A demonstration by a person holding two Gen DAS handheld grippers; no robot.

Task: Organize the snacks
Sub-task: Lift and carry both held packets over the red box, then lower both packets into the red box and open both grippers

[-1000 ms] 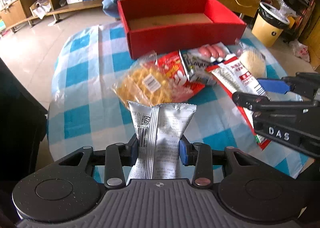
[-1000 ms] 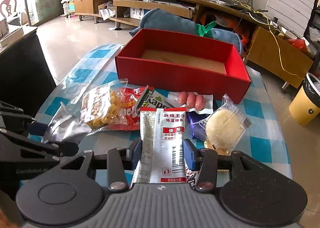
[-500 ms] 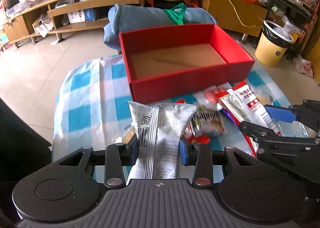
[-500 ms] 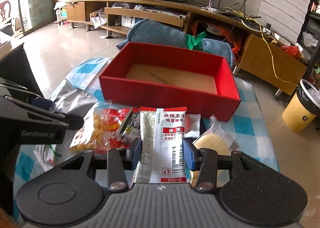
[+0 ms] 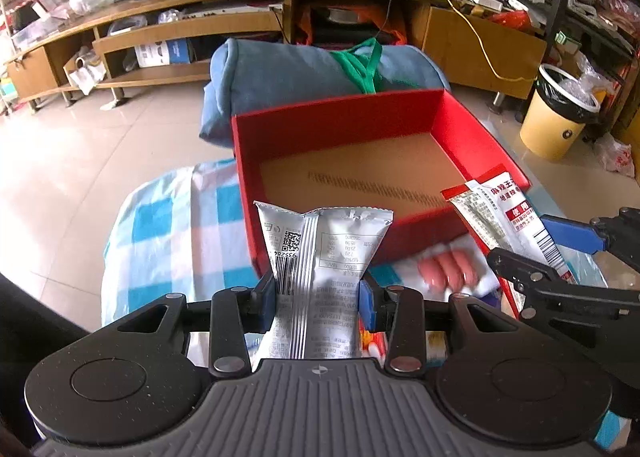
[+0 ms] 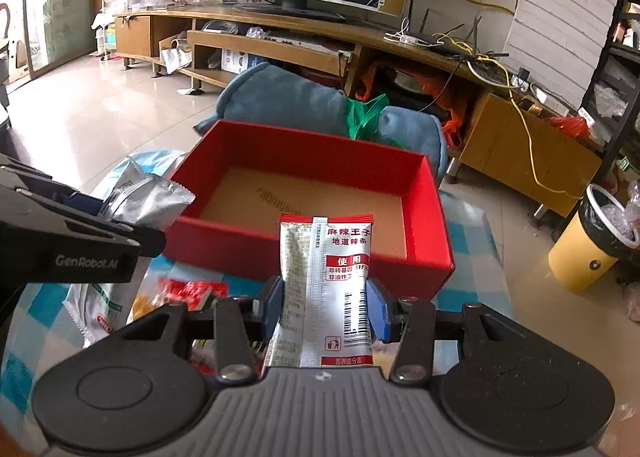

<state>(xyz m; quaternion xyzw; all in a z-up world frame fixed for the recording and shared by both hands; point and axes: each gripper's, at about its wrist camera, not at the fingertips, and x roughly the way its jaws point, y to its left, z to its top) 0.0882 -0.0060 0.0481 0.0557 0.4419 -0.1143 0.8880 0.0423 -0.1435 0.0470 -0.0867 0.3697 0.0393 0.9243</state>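
Left claw (image 5: 317,297): pinched on silver packet (image 5: 320,257), held upright, barcode side toward camera, in front of near wall of red box (image 5: 404,225). Right claw (image 6: 325,305): pinched on red-and-white sachet (image 6: 326,277), likewise upright before the box's near wall.

Left wrist view only: pink sausages pack (image 5: 448,271) lying on checked bench (image 5: 168,233) just beside the box's near wall; right claw seen from the side at the right edge, sachet tip projecting over the box's right corner.

Right wrist view only: yellow crisps bag (image 6: 140,305) and white-green packet (image 6: 96,309) on the bench below the left claw; silver packet seen beside the box's left corner.

Both views: box interior bare cardboard; blue bundle (image 6: 288,105) behind box.
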